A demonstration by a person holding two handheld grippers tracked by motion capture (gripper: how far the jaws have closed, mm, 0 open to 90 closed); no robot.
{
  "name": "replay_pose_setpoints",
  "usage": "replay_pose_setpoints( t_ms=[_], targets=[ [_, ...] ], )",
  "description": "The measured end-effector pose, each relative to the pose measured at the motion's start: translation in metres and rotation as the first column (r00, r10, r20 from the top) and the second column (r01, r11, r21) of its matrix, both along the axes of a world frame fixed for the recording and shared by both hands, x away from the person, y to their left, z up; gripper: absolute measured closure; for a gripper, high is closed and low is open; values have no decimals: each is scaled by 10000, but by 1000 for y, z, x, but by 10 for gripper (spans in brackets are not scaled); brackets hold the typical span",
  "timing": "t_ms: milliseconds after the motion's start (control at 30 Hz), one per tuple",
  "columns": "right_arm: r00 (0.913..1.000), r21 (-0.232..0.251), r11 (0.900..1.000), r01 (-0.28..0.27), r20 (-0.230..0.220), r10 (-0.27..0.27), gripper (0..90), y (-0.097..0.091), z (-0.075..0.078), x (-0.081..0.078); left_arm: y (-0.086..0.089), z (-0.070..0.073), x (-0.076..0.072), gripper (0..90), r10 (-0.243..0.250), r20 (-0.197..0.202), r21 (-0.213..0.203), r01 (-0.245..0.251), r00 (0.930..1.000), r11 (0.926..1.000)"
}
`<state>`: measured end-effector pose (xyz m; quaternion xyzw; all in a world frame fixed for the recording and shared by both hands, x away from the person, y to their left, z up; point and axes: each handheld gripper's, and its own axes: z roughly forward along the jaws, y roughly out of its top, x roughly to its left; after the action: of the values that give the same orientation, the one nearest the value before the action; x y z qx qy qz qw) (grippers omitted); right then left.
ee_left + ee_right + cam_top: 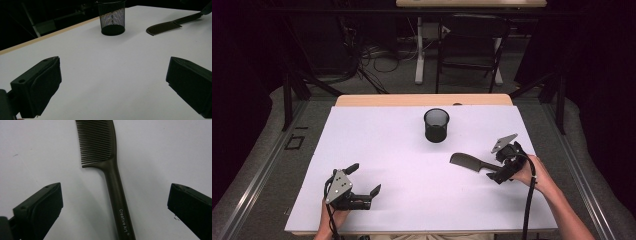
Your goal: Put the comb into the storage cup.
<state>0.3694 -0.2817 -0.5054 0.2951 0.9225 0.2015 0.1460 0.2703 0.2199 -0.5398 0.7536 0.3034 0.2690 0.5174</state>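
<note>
I hold the right hand-held gripper (pixel 113 207) over the bench (pixel 377 150) with its jaws spread wide, the dark comb (pixel 107 170) lying flat between them, its handle running down the middle and touching neither pad. The teeth point away from the gripper, out ahead. My left hand-held gripper (pixel 112 82) sits well apart, jaws also open and empty, the bench bare between them. Ahead of both stands the black mesh cup (pixel 436 125), upright, and as far as I can see through its wall it holds nothing. I judge the risk to be in the grasp: the handle is thin and lies flat, so closing jaws may skid it sideways or pinch it crooked, and a tilted comb could catch the cup's rim and tip it.
</note>
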Motion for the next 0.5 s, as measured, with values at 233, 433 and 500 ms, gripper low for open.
replay_pose_setpoints(
  t_ms=[233,433,500],
  targets=[
    [9992,-6,9993,-376,-133,376,0,2,-3,8,0,0,0,0,-6,-1,6,6,10000,10000],
    [9975,-250,9976,-638,-331,630,0,4,-2,15,0,0,0,0,-7,1,5,7,10000,10000],
    [9967,-368,9970,-678,-474,660,0,5,-3,17,0,0,0,0,-2,-7,8,2,10000,10000]
  ],
)
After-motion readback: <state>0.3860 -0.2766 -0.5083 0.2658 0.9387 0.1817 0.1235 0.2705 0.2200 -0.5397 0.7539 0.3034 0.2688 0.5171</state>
